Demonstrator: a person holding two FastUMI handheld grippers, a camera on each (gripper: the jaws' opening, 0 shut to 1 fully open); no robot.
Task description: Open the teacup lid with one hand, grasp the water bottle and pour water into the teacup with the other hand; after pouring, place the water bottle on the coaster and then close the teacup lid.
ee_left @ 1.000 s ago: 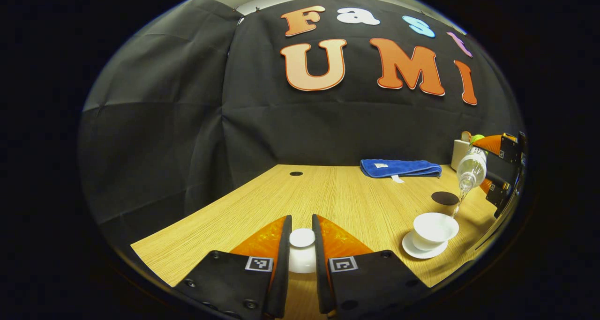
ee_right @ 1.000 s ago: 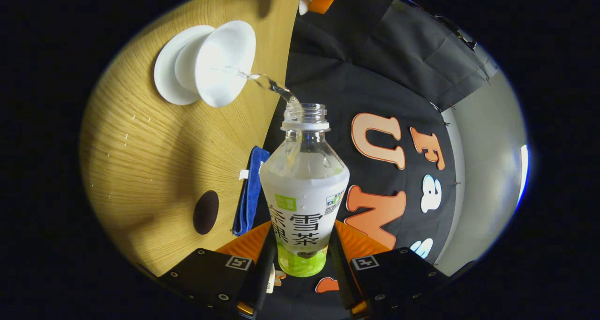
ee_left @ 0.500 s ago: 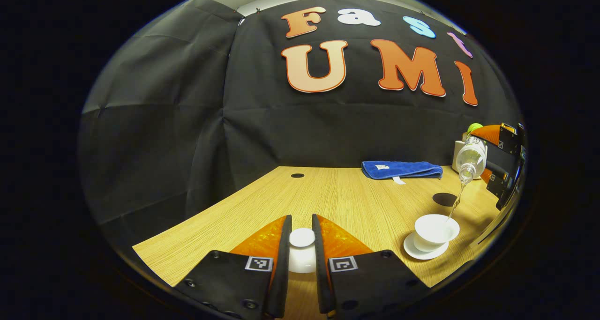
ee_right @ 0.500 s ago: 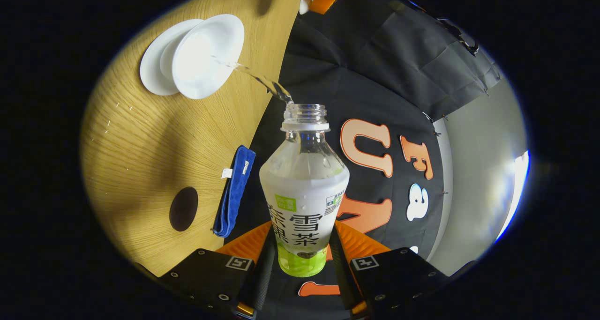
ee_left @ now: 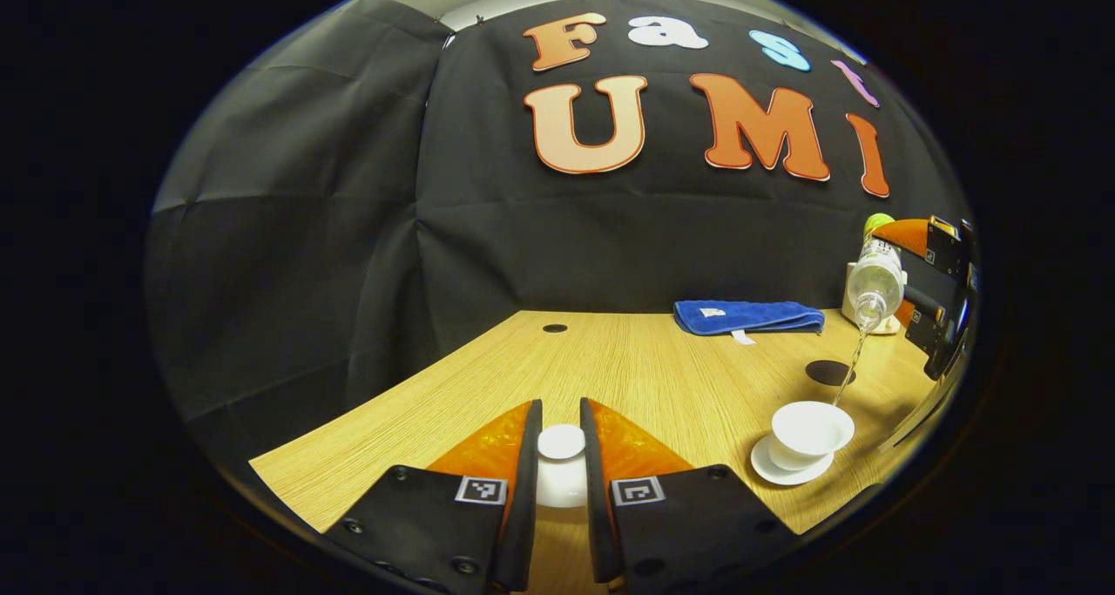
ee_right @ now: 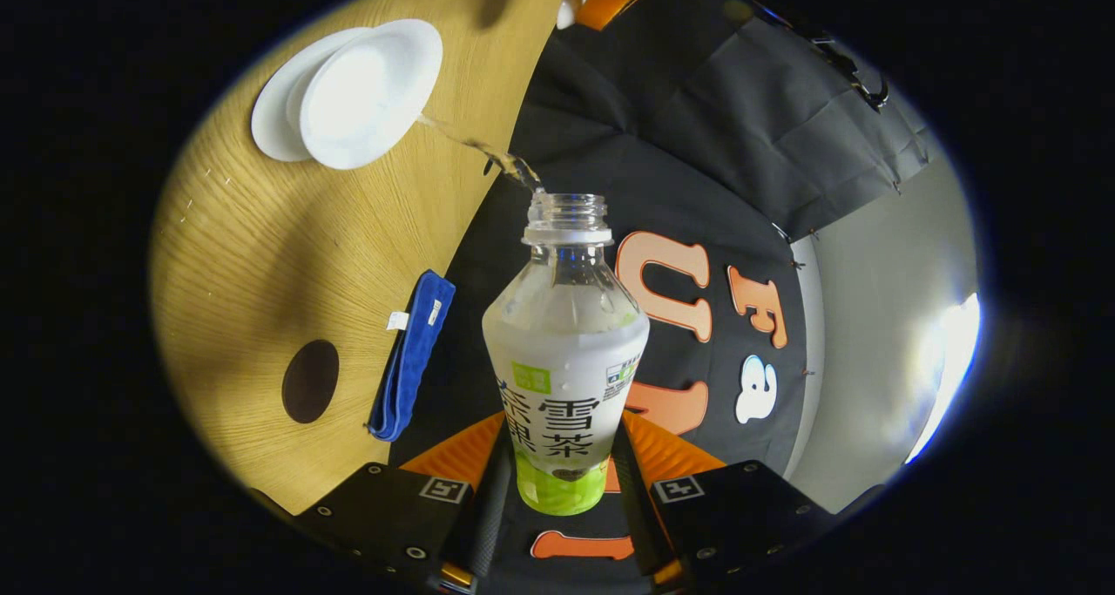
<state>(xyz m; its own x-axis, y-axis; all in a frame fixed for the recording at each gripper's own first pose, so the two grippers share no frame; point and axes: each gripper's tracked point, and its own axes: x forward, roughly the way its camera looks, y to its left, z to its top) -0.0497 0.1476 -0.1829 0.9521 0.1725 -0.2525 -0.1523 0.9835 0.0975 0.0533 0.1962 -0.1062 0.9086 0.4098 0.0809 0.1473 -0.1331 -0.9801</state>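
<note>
My left gripper is shut on the white teacup lid, held just above the wooden table. At the right of the left gripper view the open white teacup stands on its saucer. Above it my right gripper tips the uncapped water bottle, and a thin stream falls into the cup. In the right gripper view my right gripper is shut on the water bottle, whose stream arcs to the teacup. The dark round coaster lies beside the cup.
A folded blue cloth lies at the back of the table near the black wall, with a small white holder to its right. A dark hole sits in the tabletop at the back. The coaster lies behind the cup.
The right gripper has lifted the tilted bottle higher above the cup, so the stream is longer. The left gripper with the lid has stayed put.
</note>
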